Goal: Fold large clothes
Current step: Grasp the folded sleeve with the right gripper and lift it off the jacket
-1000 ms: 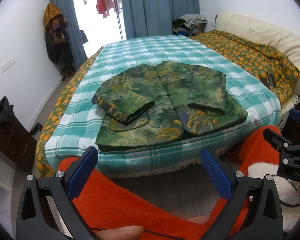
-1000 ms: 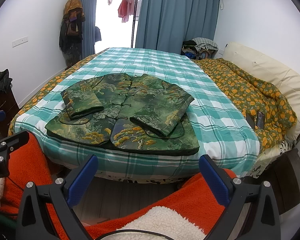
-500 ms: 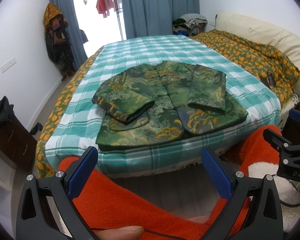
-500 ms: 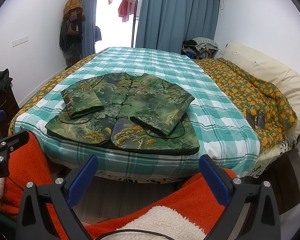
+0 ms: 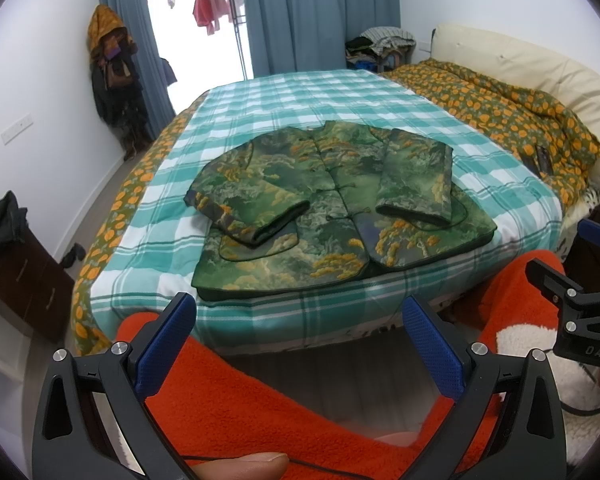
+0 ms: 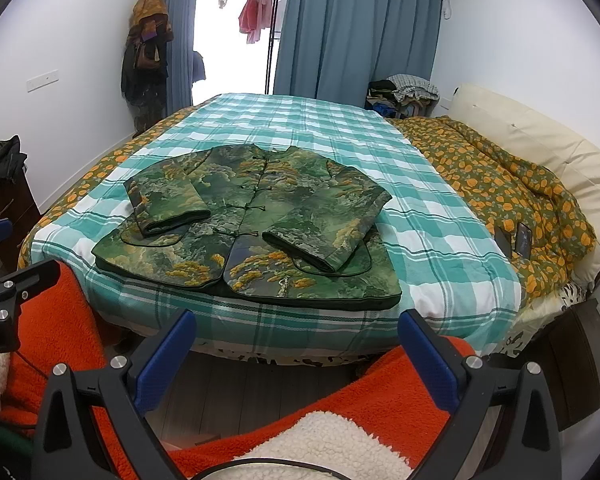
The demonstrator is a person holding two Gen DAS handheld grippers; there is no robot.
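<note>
Here, one jacket (image 5: 332, 216), two sleeves folded inward.

Left tongs (image 5: 300, 344) wide open, nothing between the blue pads (image 5: 168, 344), held low over an orange fleece (image 5: 260, 412), well short of the bed (image 5: 340, 92). Green patterned jacket (image 5: 332, 216) lies flat on the teal plaid sheet, both sleeves folded in across the front. Right tongs (image 5: 580, 276) partly visible at the right edge.

Two small dark objects (image 6: 518, 236) on the orange quilt (image 6: 500, 184) are too small to identify
</note>
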